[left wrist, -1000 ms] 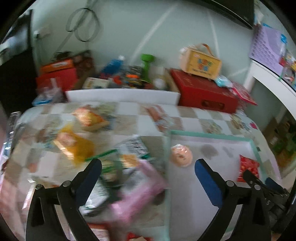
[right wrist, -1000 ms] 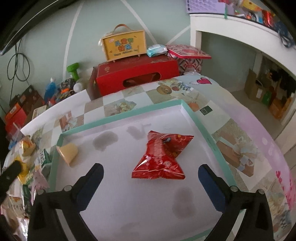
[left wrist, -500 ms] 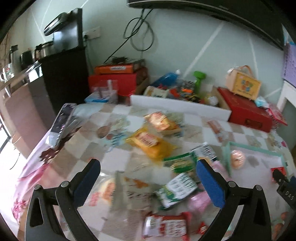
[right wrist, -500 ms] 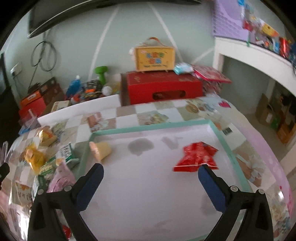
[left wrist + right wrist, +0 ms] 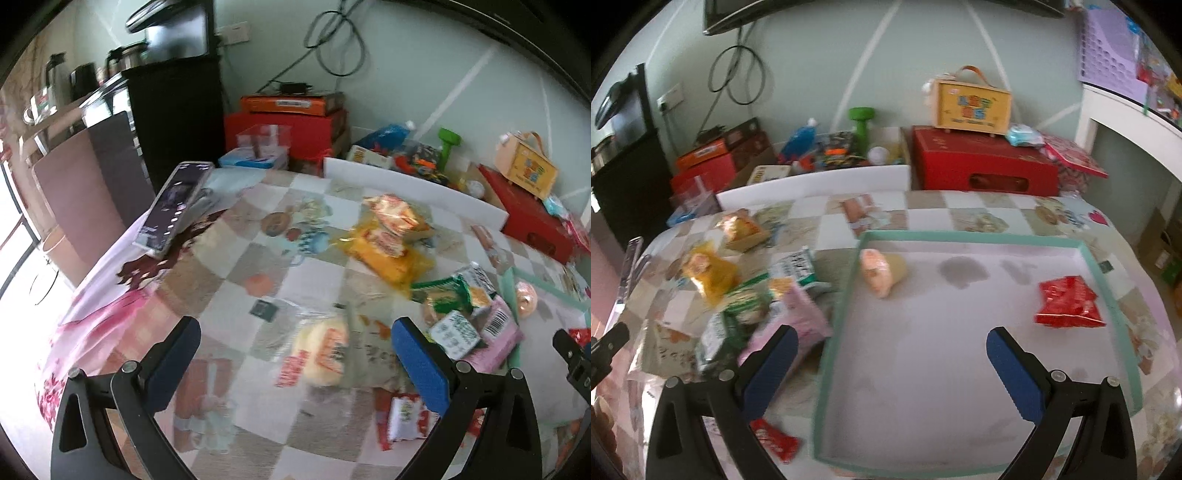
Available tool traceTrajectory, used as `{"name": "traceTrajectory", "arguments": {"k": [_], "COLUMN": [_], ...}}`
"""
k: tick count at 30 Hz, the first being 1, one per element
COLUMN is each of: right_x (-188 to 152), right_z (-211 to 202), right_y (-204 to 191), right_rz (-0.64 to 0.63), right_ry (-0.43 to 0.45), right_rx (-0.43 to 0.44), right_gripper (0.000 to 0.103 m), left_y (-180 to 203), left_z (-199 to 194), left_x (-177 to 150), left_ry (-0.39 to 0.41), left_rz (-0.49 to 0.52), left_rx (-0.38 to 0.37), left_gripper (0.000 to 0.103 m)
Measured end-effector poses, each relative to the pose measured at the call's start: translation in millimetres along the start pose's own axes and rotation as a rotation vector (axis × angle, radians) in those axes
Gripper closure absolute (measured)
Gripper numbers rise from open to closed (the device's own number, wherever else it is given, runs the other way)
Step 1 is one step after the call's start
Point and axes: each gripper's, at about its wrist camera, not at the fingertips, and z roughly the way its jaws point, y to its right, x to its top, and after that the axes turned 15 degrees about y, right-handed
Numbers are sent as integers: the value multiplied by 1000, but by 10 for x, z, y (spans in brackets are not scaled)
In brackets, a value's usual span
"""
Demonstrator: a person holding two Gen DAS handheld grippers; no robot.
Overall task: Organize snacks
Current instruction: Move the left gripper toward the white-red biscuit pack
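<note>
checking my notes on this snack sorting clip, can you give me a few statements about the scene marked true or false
1. The red snack packet lies inside the green-rimmed tray. True.
2. The right tongs are shut on a packet. False: they are open and hold nothing.
3. Most snacks lie on the checked cloth outside the tray. True.
4. The tray is empty. False: it holds the red packet and a small jelly cup.
5. The left tongs are open above a pale bread packet. True.
</note>
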Motion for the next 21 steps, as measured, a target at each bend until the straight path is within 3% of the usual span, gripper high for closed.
{"name": "traceTrajectory", "arguments": {"k": [7, 14, 21], "right_x": [-27, -238, -445], "right_z": [-86, -98, -118], "right_y": [-297, -501, -561], "right_rz": [-30, -113, -154], "right_ry": [4, -56, -124], "right_rx": [95, 140, 166], "right_gripper": [0, 0, 0], "left_y": [-169, -52, 149], "left_z": [99, 249, 246], "left_x": [-70, -266, -387], "left_ry": [-63, -176, -221], "left_rz": [-41, -55, -35], "left_rx": [11, -66, -137], "left_gripper": [0, 0, 0]}}
